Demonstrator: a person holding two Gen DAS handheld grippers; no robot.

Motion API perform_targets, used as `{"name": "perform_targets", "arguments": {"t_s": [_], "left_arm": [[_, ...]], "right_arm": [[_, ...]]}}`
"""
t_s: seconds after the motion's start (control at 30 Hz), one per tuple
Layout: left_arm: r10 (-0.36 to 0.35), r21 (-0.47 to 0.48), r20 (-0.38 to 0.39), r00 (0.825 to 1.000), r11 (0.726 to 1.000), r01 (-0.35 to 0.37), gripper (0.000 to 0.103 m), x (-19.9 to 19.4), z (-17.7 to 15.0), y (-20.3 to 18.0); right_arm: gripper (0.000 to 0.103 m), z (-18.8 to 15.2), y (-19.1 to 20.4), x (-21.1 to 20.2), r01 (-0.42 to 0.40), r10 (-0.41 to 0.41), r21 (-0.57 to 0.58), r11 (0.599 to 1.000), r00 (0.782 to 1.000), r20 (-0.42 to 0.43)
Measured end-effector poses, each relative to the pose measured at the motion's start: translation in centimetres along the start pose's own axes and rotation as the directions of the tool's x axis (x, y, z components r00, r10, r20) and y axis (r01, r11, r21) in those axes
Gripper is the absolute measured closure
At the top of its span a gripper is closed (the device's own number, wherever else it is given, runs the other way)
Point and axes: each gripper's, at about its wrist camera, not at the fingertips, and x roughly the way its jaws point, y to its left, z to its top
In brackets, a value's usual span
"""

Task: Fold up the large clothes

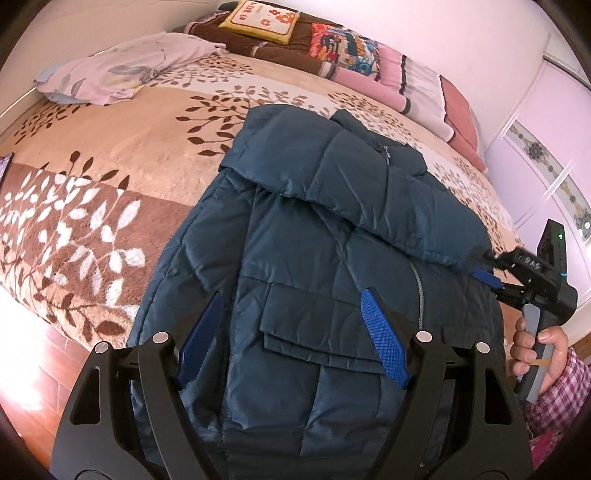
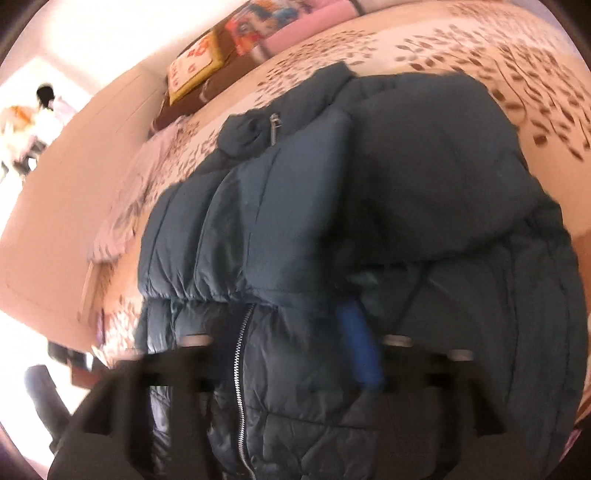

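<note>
A dark teal padded jacket [image 1: 317, 258] lies front-up on a bed, on a beige blanket [image 1: 122, 155] printed with brown and white leaves, its hem toward the near edge and its collar toward the pillows. One sleeve [image 1: 369, 188] is folded across the chest, its gathered cuff ending at the jacket's right edge; below it a flap pocket [image 1: 317, 325] and the metal zip [image 1: 419, 295] show. The left gripper [image 1: 291, 343] hangs over the lower front of the jacket with its blue-padded fingers [image 1: 384, 339] spread wide on either side of the pocket, nothing pinched between them; whether the tips rest on the cloth cannot be told. The right gripper [image 1: 487, 267], held by a hand [image 1: 535, 347] in a checked sleeve, sits at the sleeve's cuff with its jaws apart; in its own blurred view one blue finger [image 2: 360, 343] shows against the fabric just beside the cuff, and no grip on the cloth is visible, though the other finger is too smeared to make out. Beyond the jacket, a pale floral pillow [image 1: 122, 70], a yellow cushion [image 1: 258, 20] and folded bedding [image 1: 417, 85] lie along the head of the bed.
</note>
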Motion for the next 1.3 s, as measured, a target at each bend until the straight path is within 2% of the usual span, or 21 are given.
{"name": "perform_targets", "arguments": {"t_s": [0.1, 0.27, 0.37, 0.4, 0.47, 0.5, 0.53, 0.57, 0.83, 1.03, 1.2, 1.23, 1.3], "left_arm": [[0.002, 0.009, -0.005, 1.0, 1.0, -0.002, 0.027, 0.1, -0.1, -0.5], [0.005, 0.027, -0.002, 1.0, 1.0, -0.005, 0.027, 0.0, -0.1, -1.0], [0.006, 0.021, -0.01, 1.0, 1.0, -0.006, 0.027, 0.3, -0.1, -1.0], [0.006, 0.018, -0.013, 1.0, 1.0, -0.006, 0.027, 0.3, -0.2, -1.0], [0.007, 0.018, -0.018, 1.0, 1.0, -0.007, 0.027, 0.4, -0.3, -1.1], [0.008, 0.021, -0.018, 1.0, 1.0, -0.008, 0.027, 0.4, -0.3, -1.2], [0.009, 0.026, -0.017, 1.0, 1.0, -0.009, 0.027, 0.3, -0.4, -1.3], [0.01, 0.029, -0.015, 1.0, 1.0, -0.01, 0.027, 0.3, -0.4, -1.4], [0.009, 0.037, -0.018, 1.0, 0.999, -0.009, 0.027, 0.3, -0.4, -1.8], [0.01, 0.059, -0.02, 1.0, 0.998, -0.009, 0.027, 0.3, -0.4, -2.5], [0.016, 0.061, -0.017, 1.0, 0.998, -0.015, 0.027, 0.1, -0.4, -2.7], [0.017, 0.062, -0.016, 1.0, 0.998, -0.016, 0.027, 0.1, -0.4, -2.7], [0.018, 0.066, -0.014, 1.0, 0.998, -0.017, 0.027, -0.1, -0.4, -2.9]], "right_arm": [[0.031, 0.3, -0.6, -0.1, -0.041, 0.041, 0.02, 0.999, 0.999, 0.001], [0.03, 0.5, -1.7, 0.4, 0.066, -0.066, 0.067, 0.996, 0.998, -0.002], [0.031, 0.3, -2.6, 1.0, 0.1, -0.098, 0.096, 0.99, 0.995, -0.025], [0.036, 0.3, -2.9, 1.3, 0.095, -0.093, 0.107, 0.99, 0.995, -0.028], [0.064, 0.4, -3.3, 1.8, 0.048, -0.043, 0.12, 0.992, 0.998, -0.047], [0.073, 0.4, -3.3, 2.1, 0.023, -0.016, 0.125, 0.992, 0.998, -0.059], [0.086, 0.5, -3.5, 2.2, 0.002, 0.006, 0.138, 0.99, 0.998, -0.062], [0.094, 0.5, -3.7, 2.0, -0.008, 0.016, 0.149, 0.989, 0.999, -0.051], [0.095, -0.6, -4.1, -1.0, -0.021, 0.025, 0.128, 0.992, 0.999, -0.036], [0.095, -1.0, -5.2, -0.2, 0.002, 0.012, 0.154, 0.988, 0.996, -0.086], [0.088, -0.8, -4.9, 0.0, 0.015, -0.002, 0.127, 0.992, 0.995, -0.104], [0.08, -0.8, -4.9, -0.1, 0.017, -0.004, 0.128, 0.992, 0.994, -0.106], [0.076, -0.7, -4.7, -0.2, 0.018, -0.006, 0.118, 0.993, 0.995, -0.101]]}}
